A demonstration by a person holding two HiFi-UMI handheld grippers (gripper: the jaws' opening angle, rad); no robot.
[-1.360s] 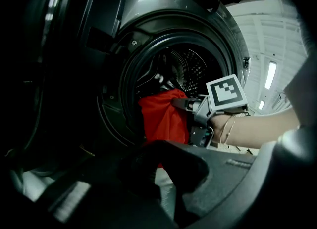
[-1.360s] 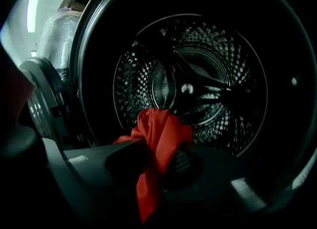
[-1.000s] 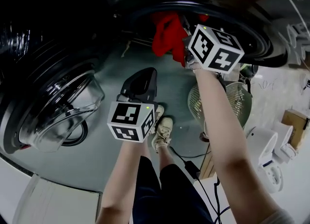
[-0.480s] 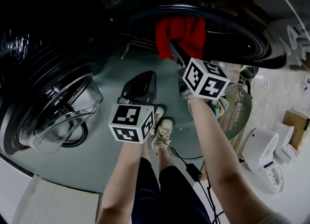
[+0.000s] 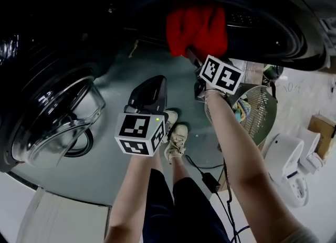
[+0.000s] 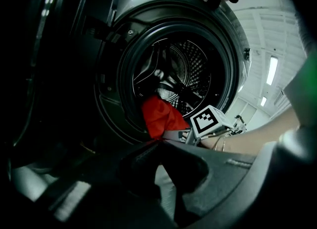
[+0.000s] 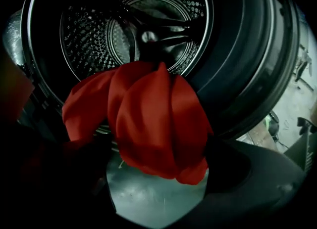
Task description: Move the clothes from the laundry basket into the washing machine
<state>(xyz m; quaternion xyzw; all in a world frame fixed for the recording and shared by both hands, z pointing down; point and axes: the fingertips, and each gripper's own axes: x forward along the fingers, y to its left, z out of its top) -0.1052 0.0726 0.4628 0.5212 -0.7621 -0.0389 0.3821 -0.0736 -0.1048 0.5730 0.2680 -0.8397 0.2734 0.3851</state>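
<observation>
Left black two-jaw gripper (image 5: 154, 83): jaws together, empty, held low. Right black two-jaw gripper (image 5: 190, 54): jaws apart, extended forward.

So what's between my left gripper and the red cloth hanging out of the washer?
Just bare floor, as the head view shows: the left gripper is clear of the red cloth.
</observation>
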